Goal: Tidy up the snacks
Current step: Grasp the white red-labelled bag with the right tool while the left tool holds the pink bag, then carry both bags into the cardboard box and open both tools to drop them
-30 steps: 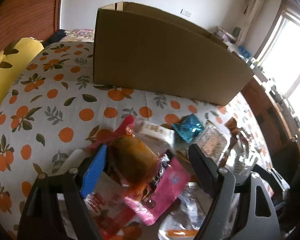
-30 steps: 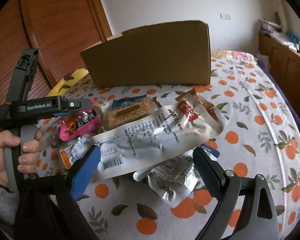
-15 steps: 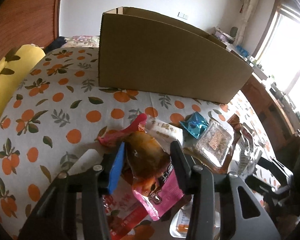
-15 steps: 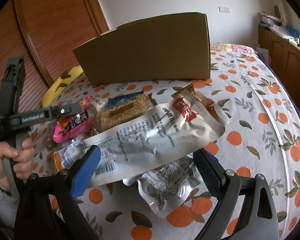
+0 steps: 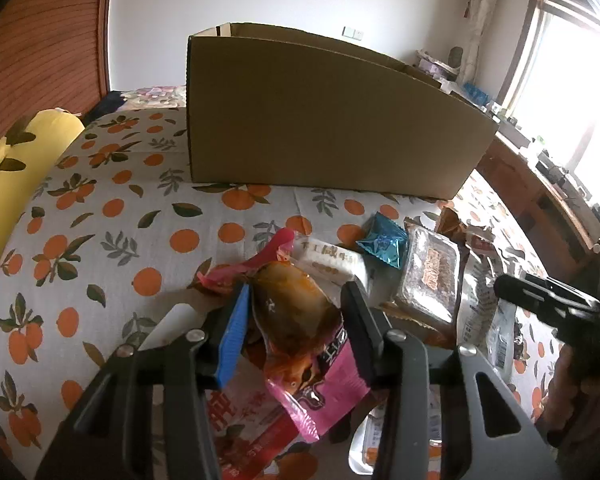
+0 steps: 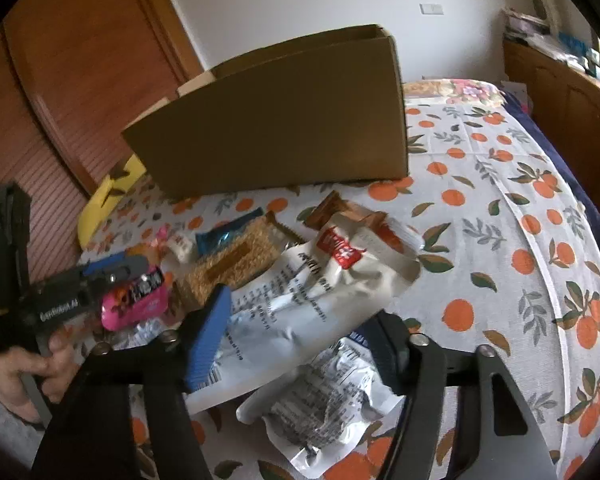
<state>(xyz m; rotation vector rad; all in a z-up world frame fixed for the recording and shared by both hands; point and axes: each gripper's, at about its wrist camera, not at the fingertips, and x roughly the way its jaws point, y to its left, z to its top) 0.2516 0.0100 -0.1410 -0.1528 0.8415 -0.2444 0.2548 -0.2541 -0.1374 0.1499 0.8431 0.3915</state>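
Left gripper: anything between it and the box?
In the left wrist view: a white packet, then bare cloth up to the box. The left gripper grips an orange-pink packet.

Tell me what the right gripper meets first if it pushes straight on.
Probably the large white printed snack bag already between the right gripper's jaws; beyond it, the brown cardboard box.

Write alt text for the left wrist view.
The left gripper is shut on a pink and orange snack packet above a heap of snacks on an orange-print tablecloth. A cardboard box stands behind; the right gripper shows at right.
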